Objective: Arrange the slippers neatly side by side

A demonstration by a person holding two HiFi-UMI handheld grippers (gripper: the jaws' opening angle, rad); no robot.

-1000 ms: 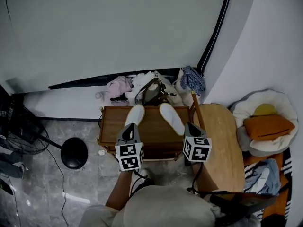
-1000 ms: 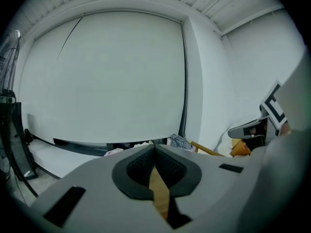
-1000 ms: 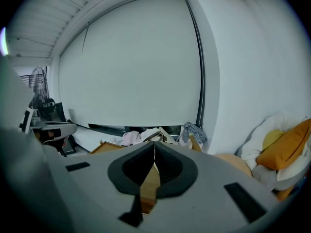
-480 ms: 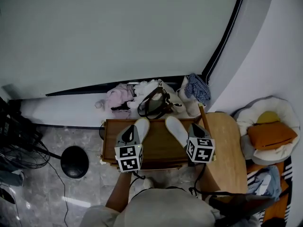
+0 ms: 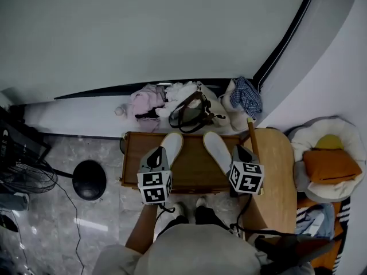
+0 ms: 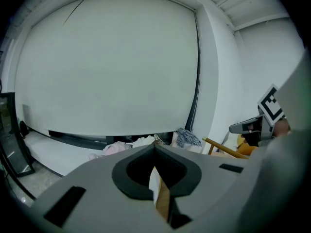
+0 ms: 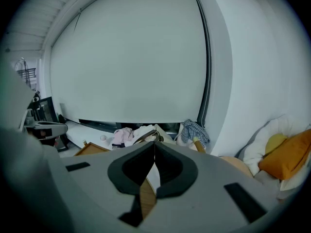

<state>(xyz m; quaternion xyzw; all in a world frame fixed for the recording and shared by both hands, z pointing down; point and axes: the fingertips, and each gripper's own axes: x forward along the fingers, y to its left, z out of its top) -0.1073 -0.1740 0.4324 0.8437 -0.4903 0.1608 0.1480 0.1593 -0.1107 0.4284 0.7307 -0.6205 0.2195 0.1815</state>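
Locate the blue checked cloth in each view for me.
Head view: the checked cloth sits upper right of centre, at the foot of the wall.
Left gripper view: low, just right of centre.
Right gripper view: low, right of centre.
Shared landmark: the dark strip on the wall runs down to the cloth in all three.

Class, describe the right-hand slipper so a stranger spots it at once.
Start at the dark wooden table by the white wall. Of two white slippers on it, the right slipper lies nearest the right gripper, slanting away from the left slipper.
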